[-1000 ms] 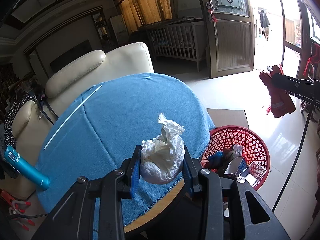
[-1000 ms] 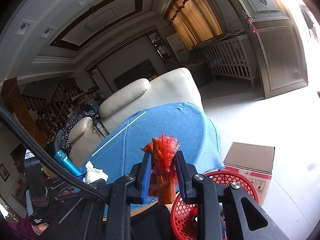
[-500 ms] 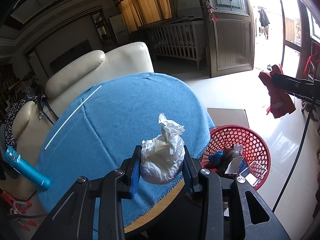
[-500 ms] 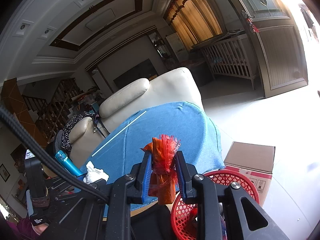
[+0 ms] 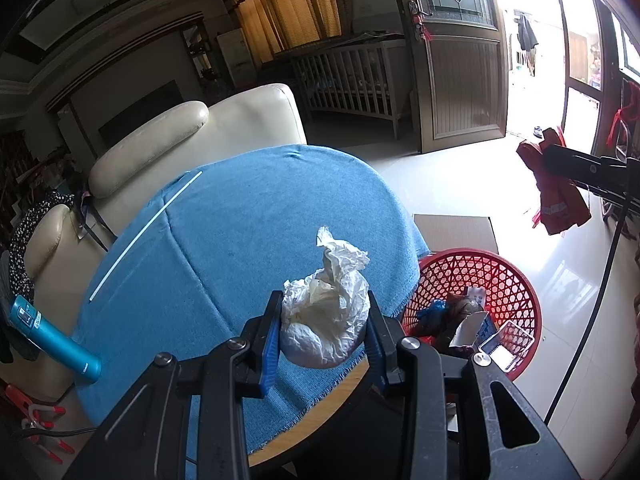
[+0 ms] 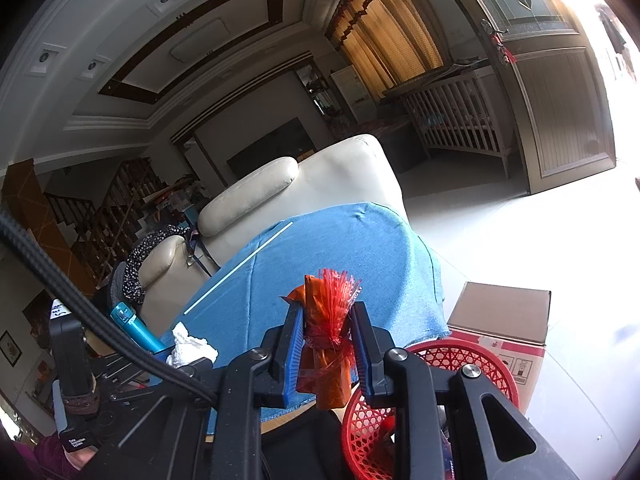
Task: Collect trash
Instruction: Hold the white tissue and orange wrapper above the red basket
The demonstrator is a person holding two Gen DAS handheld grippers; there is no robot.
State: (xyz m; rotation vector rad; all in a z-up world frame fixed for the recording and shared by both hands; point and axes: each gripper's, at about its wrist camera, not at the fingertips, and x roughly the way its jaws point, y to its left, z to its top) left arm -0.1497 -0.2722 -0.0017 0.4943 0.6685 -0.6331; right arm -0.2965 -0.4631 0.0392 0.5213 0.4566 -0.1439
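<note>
My left gripper [image 5: 322, 322] is shut on a crumpled white paper ball [image 5: 326, 312], held just above the near edge of the round table under its blue cloth [image 5: 240, 248]. My right gripper [image 6: 326, 338] is shut on a red-orange wrapper with a frayed top [image 6: 326, 340], held near the table's edge beside the red mesh basket [image 6: 472, 360]. In the left wrist view that red mesh basket [image 5: 504, 276] stands on the floor right of the table with several pieces of trash in it. The right gripper with its wrapper [image 5: 556, 192] shows at the far right of the left wrist view.
A thin white stick [image 5: 144, 236] lies on the cloth at the far left. A teal bottle [image 5: 52, 340] juts out by the table's left edge. A cream armchair [image 5: 192, 140] stands behind the table, a cardboard box [image 6: 504, 320] beside the basket, pale floor beyond.
</note>
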